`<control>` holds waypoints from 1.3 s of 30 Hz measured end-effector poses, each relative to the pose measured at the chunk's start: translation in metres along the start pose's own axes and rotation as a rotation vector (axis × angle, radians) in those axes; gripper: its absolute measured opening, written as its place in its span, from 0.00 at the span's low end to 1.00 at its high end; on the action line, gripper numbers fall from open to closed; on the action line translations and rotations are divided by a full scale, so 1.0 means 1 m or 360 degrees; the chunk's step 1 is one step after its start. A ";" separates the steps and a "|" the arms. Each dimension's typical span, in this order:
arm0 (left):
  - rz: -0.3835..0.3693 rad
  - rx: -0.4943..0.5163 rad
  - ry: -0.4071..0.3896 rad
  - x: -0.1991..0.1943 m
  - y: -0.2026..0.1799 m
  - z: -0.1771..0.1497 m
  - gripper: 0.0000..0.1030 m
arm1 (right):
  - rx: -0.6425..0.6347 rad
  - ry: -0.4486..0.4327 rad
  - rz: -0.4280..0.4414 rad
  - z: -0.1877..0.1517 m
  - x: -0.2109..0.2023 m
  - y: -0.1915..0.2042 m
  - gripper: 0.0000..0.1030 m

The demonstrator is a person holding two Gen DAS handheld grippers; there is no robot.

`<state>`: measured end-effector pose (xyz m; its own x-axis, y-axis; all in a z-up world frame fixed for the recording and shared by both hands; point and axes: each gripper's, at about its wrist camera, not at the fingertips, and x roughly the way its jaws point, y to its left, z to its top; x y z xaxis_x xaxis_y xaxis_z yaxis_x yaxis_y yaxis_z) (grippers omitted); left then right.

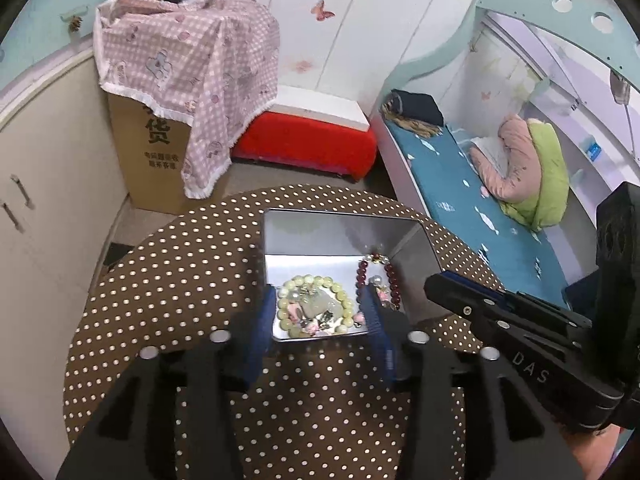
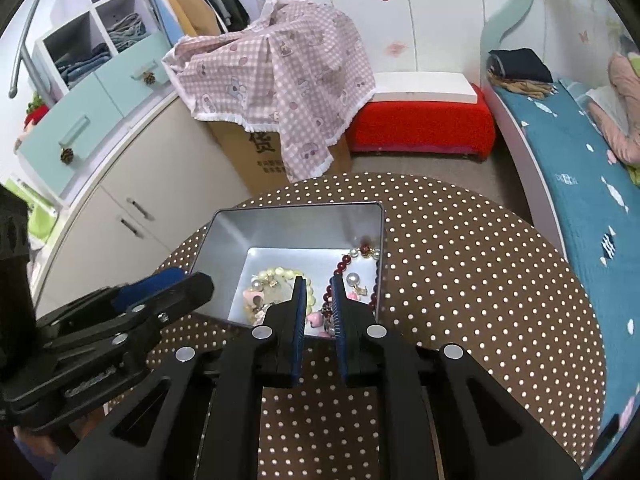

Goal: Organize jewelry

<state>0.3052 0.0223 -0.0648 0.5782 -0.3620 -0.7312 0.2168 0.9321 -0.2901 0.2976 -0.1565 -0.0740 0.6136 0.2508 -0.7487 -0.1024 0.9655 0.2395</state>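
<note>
Polka-dot table (image 1: 168, 280), jewelry tin (image 1: 340, 232)

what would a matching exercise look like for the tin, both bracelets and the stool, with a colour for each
Column one:
1. tin box
2. round-bead bracelet at the box's left
3. bracelet at the box's right
4. padded stool by the wall

Column two:
a. dark red
b. bright red
c. silver
d. pale yellow-green

Pairs: 1-c, 2-d, 3-a, 4-b

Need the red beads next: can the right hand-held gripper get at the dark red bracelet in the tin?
Probably yes: the right hand-held gripper hangs above the open tin, dark red bracelet uncovered just ahead.
</note>
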 end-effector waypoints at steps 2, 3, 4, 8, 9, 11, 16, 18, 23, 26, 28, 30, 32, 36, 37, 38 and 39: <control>0.0007 -0.0002 -0.0001 -0.004 0.000 -0.002 0.45 | -0.0005 -0.0005 -0.0014 -0.001 -0.003 0.001 0.14; 0.0014 -0.0002 -0.0003 -0.006 0.000 -0.003 0.45 | -0.0008 -0.0008 -0.0016 -0.002 -0.005 0.001 0.14; 0.0022 -0.0003 -0.0007 -0.008 0.000 -0.004 0.46 | -0.0009 -0.0016 -0.0024 -0.003 -0.007 0.002 0.14; 0.0069 0.0005 -0.0029 -0.017 -0.001 -0.010 0.53 | -0.0010 -0.0042 -0.0051 -0.008 -0.016 0.004 0.15; 0.0080 0.0016 -0.0037 -0.019 -0.001 -0.009 0.55 | -0.0010 -0.0050 -0.0060 -0.009 -0.019 0.004 0.15; 0.0110 0.0036 -0.0054 -0.024 -0.004 -0.011 0.58 | -0.0014 -0.0067 -0.0082 -0.012 -0.025 0.005 0.28; 0.0203 0.0107 -0.0119 -0.040 -0.013 -0.014 0.66 | -0.0027 -0.0113 -0.0119 -0.018 -0.040 0.006 0.53; 0.0226 0.0142 -0.0129 -0.045 -0.017 -0.017 0.69 | -0.0031 -0.0123 -0.0128 -0.021 -0.046 0.006 0.58; 0.0265 0.0175 -0.0160 -0.055 -0.020 -0.027 0.73 | -0.0064 -0.0167 -0.0178 -0.031 -0.062 0.011 0.66; 0.0288 0.0180 -0.0203 -0.062 -0.019 -0.035 0.74 | -0.0096 -0.0218 -0.0221 -0.040 -0.072 0.015 0.71; 0.0316 0.0187 -0.0234 -0.065 -0.018 -0.040 0.75 | -0.0117 -0.0253 -0.0243 -0.046 -0.078 0.017 0.73; 0.0311 0.0183 -0.0271 -0.068 -0.017 -0.045 0.75 | -0.0132 -0.0287 -0.0275 -0.051 -0.083 0.019 0.76; 0.0315 0.0179 -0.0290 -0.070 -0.015 -0.049 0.75 | -0.0132 -0.0320 -0.0292 -0.059 -0.088 0.021 0.80; 0.0307 0.0207 -0.0343 -0.073 -0.015 -0.061 0.76 | -0.0147 -0.0379 -0.0320 -0.071 -0.097 0.023 0.81; 0.0301 0.0211 -0.0361 -0.075 -0.015 -0.064 0.76 | -0.0156 -0.0398 -0.0332 -0.075 -0.100 0.024 0.81; 0.0292 0.0215 -0.0375 -0.076 -0.015 -0.067 0.76 | -0.0159 -0.0417 -0.0340 -0.079 -0.102 0.025 0.81; 0.0279 0.0215 -0.0398 -0.078 -0.015 -0.071 0.76 | -0.0160 -0.0437 -0.0343 -0.082 -0.105 0.025 0.81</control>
<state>0.2010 0.0359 -0.0473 0.7874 -0.1980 -0.5838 0.1896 0.9789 -0.0762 0.1668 -0.1526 -0.0399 0.8155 0.0257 -0.5782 -0.0159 0.9996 0.0221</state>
